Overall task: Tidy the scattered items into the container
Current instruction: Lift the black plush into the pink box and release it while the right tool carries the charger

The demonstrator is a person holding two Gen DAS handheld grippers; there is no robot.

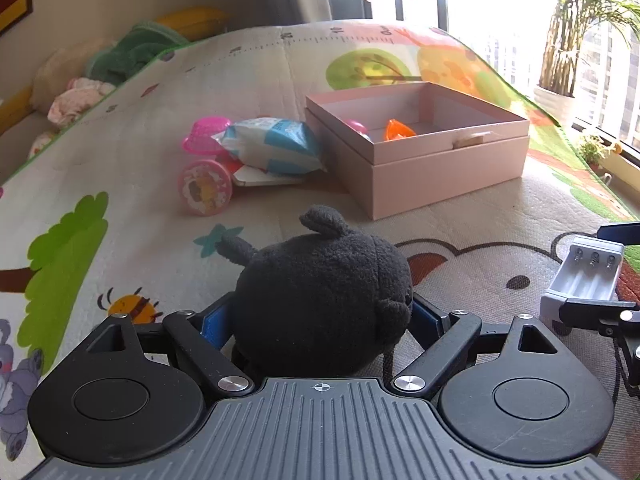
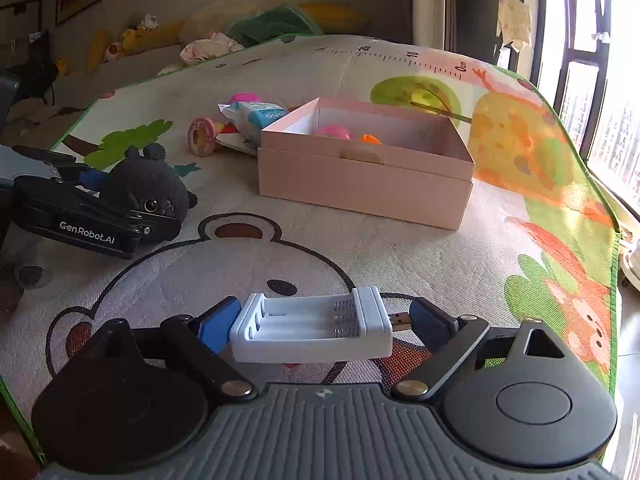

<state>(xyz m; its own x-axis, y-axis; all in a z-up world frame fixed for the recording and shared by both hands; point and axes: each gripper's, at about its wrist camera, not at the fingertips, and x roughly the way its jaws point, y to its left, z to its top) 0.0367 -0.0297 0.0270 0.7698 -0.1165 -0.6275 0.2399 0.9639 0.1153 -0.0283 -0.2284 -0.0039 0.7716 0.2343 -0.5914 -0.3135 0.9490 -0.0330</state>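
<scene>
My left gripper (image 1: 316,316) is shut on a black plush toy (image 1: 320,292), low over the play mat; it also shows in the right wrist view (image 2: 148,188). My right gripper (image 2: 320,320) is shut on a white battery charger (image 2: 312,328) by its ends, USB plug to the right; the charger also shows in the left wrist view (image 1: 584,272). The pink open box (image 1: 420,160) (image 2: 360,184) stands ahead with an orange piece (image 1: 398,130) and a pink piece (image 2: 332,132) inside.
Left of the box lie a blue-white packet (image 1: 272,144), a pink basket (image 1: 204,136), a round pink toy (image 1: 206,188) and a flat card (image 1: 260,178). The play mat (image 1: 120,128) ends near cushions at the left and a window at the right.
</scene>
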